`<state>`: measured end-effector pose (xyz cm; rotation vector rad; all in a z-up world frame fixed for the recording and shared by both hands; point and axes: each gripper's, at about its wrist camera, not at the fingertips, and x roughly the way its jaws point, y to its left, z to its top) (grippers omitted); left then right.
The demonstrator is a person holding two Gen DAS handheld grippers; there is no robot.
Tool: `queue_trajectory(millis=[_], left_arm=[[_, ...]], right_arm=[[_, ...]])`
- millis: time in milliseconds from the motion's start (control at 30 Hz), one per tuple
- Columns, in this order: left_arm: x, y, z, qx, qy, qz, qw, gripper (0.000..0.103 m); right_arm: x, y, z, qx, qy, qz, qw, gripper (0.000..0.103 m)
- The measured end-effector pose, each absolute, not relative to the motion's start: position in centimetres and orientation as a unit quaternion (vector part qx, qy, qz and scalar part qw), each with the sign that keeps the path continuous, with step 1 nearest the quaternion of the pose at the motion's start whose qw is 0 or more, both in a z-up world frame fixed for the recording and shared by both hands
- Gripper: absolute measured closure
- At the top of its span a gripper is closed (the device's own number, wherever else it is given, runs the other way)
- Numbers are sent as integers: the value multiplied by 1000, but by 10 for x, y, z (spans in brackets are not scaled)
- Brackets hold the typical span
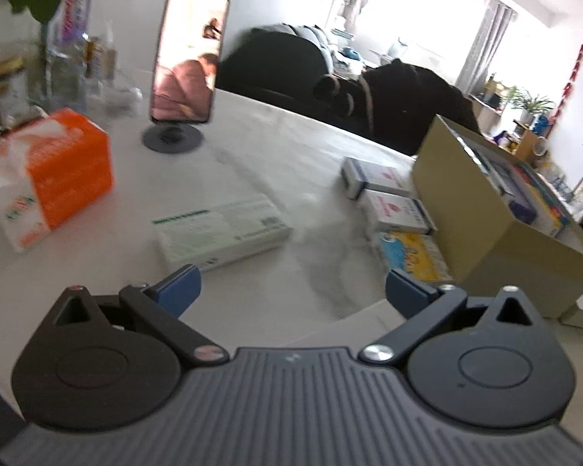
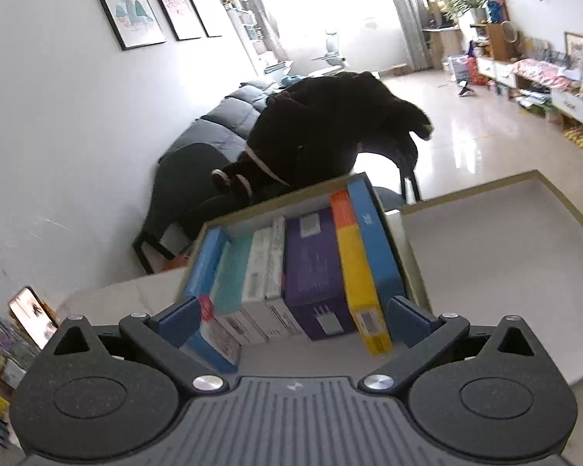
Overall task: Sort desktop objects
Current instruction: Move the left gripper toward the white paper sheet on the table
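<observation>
My left gripper (image 1: 293, 291) is open and empty above the white marble table (image 1: 252, 147). Just ahead of it lies a flat white-and-green box (image 1: 221, 231). To the right, beside the cardboard box (image 1: 482, 233), lie two white card boxes (image 1: 377, 178) (image 1: 400, 213) and a yellow-and-blue box (image 1: 412, 254). My right gripper (image 2: 293, 320) is open and hovers over the near end of the cardboard box (image 2: 291, 198). In that box stand several small boxes in a row: blue, teal, white, purple (image 2: 315, 268), yellow-orange (image 2: 359, 272) and blue. Nothing is pressed between the right pads.
An orange tissue box (image 1: 54, 178) lies at the left. A phone on a round stand (image 1: 186, 62) stands at the back, with bottles (image 1: 72, 31) behind it. The box's lid (image 2: 501, 268) lies open to the right. A chair draped in black clothing (image 2: 330, 132) stands past the table's far edge.
</observation>
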<state>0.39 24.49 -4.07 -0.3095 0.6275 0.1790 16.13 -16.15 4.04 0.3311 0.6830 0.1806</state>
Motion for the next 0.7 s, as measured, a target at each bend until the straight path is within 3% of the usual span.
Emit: queue_trajectory(millis=[300, 700], left_arm=[[-9, 250, -39, -101, 316, 102, 938, 0], [-7, 202, -53, 113, 328, -114, 931, 0]], right_arm=[[125, -155, 15, 127, 298, 94, 941, 1], [77, -150, -6, 113, 265, 143, 947, 1]])
